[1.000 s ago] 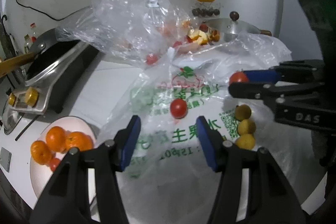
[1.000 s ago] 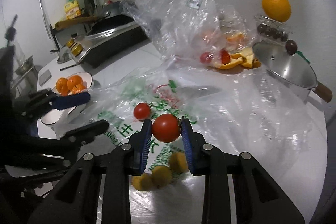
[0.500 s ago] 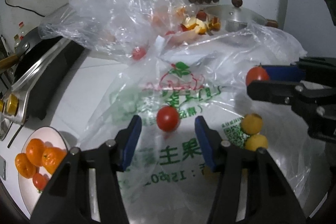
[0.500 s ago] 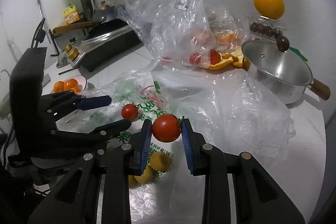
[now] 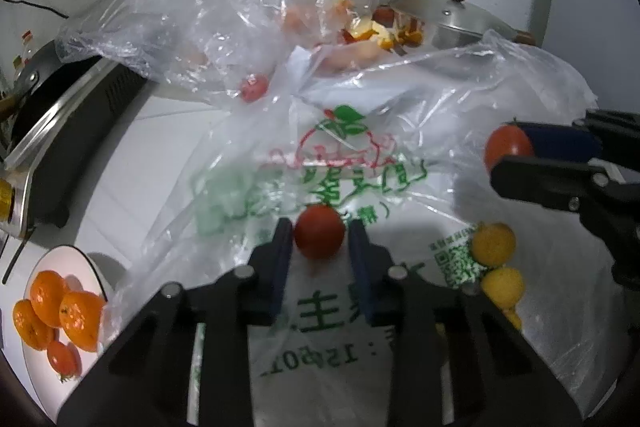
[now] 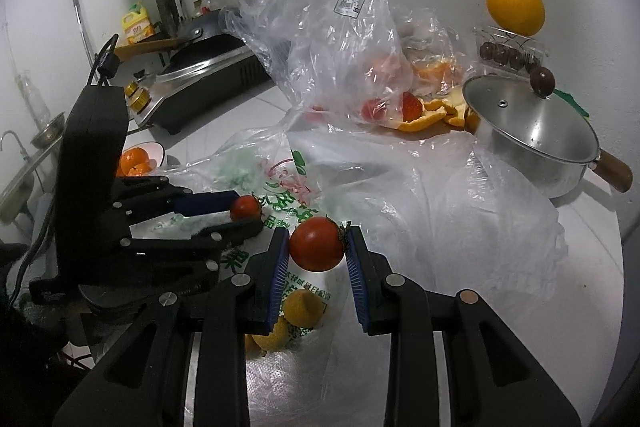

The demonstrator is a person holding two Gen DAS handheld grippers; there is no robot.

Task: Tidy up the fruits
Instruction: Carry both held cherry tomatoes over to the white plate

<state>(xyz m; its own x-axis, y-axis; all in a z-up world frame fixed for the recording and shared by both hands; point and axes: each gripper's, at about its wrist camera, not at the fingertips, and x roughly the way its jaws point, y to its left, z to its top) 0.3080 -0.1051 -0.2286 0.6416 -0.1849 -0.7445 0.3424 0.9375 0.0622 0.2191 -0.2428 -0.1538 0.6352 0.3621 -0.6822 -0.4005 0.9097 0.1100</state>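
Note:
My left gripper point(image 5: 319, 247) has closed around a red tomato point(image 5: 319, 237) that lies on a printed plastic bag point(image 5: 340, 163); its pads touch or nearly touch the fruit. It also shows in the right wrist view point(image 6: 245, 207). My right gripper point(image 6: 318, 251) is shut on a second red tomato point(image 6: 317, 243) and holds it above the bag; that tomato shows in the left wrist view point(image 5: 507, 147). Small yellow fruits point(image 5: 493, 243) lie on the bag below it. A white plate point(image 5: 86, 259) with tangerines point(image 5: 60, 307) and a small tomato sits at the lower left.
A crumpled clear bag point(image 5: 224, 11) with tomatoes stands behind. A steel pot point(image 6: 532, 143) with lid, orange peels point(image 6: 428, 115), a large orange point(image 6: 515, 6) on a box of dark fruits, and an induction cooker with a pan point(image 6: 200, 67) ring the table.
My left gripper has moved forward onto the tomato on the bag and its jaws have narrowed around it. My right gripper keeps holding its tomato, shifted slightly right.

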